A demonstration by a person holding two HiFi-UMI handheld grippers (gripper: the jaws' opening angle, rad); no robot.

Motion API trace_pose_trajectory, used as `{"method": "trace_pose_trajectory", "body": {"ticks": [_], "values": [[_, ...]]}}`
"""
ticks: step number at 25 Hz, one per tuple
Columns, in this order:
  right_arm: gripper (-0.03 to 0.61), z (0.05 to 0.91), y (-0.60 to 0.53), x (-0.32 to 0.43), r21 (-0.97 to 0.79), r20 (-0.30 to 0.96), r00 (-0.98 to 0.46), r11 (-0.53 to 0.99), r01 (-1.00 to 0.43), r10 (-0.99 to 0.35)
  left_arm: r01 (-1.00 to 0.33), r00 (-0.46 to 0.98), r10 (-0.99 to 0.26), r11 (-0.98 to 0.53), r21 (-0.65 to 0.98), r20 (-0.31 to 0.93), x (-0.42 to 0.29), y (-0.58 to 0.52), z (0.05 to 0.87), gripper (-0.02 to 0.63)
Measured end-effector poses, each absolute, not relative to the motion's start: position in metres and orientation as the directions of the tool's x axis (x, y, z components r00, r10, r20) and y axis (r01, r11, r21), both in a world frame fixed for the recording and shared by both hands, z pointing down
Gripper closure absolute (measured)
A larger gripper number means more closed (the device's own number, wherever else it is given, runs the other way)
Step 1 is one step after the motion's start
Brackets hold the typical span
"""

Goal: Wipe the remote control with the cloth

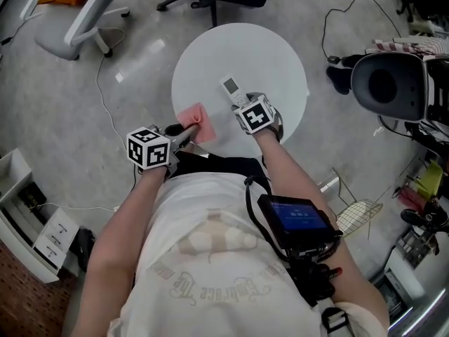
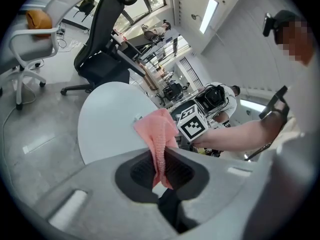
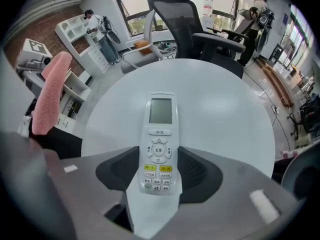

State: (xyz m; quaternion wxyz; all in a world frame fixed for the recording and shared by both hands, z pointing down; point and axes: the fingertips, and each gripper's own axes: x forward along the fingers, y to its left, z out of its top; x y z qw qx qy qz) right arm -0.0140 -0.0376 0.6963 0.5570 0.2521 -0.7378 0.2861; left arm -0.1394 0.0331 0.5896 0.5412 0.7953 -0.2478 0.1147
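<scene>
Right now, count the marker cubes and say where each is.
2. One cube tops the left gripper, which holds the pink cloth; the other cube tops the right gripper, gripping the remote control. None seems hidden.

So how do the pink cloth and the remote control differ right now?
The pink cloth is soft and crumpled; the remote control is white, rigid and flat. The cloth is pinched up in the left gripper; the remote lies face up on the round table. Shared: each sits between a gripper's jaws, though whether the right gripper presses the remote is unclear.
</scene>
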Motion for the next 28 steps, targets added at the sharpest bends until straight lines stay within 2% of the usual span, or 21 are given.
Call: {"method": "trace_pose_trajectory", "body": {"ticks": [8, 14, 18, 24, 28], "values": [[0.31, 0.697, -0.037, -0.017, -0.085, 0.972, -0.219, 0.739, -0.668, -0.087, -0.512, 0.856, -0.254, -0.31, 0.801, 0.45, -0.147, 0.034, 0.581, 0.595], [0.308, 0.683, -0.042, -0.011, -0.127, 0.942, -0.293, 0.631, -0.765, -0.166, -0.503, 0.862, -0.259, -0.347, 0.791, 0.435, -0.151, 0.025, 0.571, 0.595], [0.38, 0.647, -0.05, -0.007, -0.191, 0.872, -0.391, 0.531, -0.825, -0.294, -0.495, 0.868, -0.262, -0.386, 0.779, 0.422, -0.154, 0.015, 0.562, 0.595], [0.556, 0.584, -0.052, 0.017, -0.202, 0.761, -0.412, 0.421, -0.884, -0.5, -0.46, 0.885, -0.292, -0.421, 0.782, 0.363, -0.15, 0.0, 0.534, 0.595], [0.571, 0.541, -0.048, 0.033, -0.195, 0.68, -0.402, 0.377, -0.905, -0.613, -0.418, 0.906, -0.291, -0.492, 0.764, 0.308, -0.139, -0.011, 0.506, 0.595]]}}
